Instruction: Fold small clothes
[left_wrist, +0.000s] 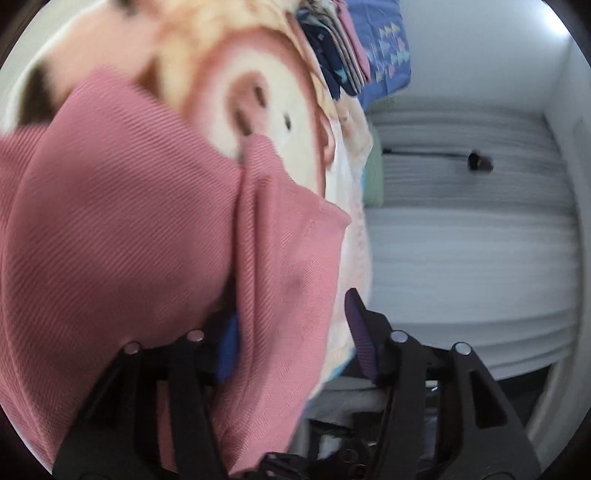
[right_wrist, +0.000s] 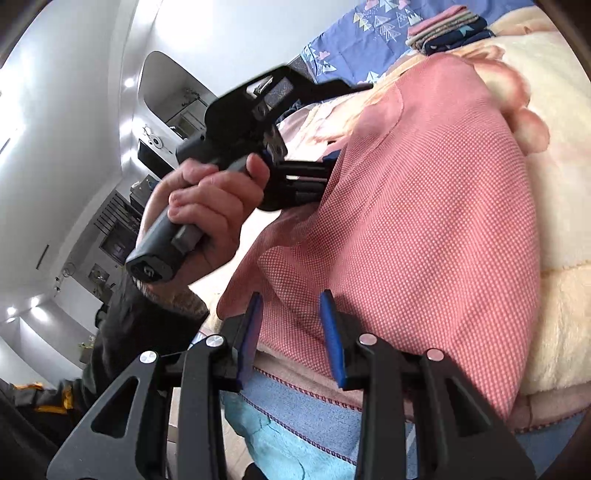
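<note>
**Pink cloth mid-fold, slip risk**

Pink cloth (right_wrist: 424, 221) lies draped on the cream blanket (right_wrist: 554, 147), folded stack (right_wrist: 447, 29) at 1 o'clock in right view. Left gripper (left_wrist: 291, 325): jaws apart w/ cloth hanging between; grip or not, can't tell, near pad hidden. Right gripper (right_wrist: 291, 336): jaws part-open, astride the cloth edge, not pinching. Risk: if left isn't clamped, fabric slides out & fold goes crooked; plush blanket may drag the cloth.
</note>
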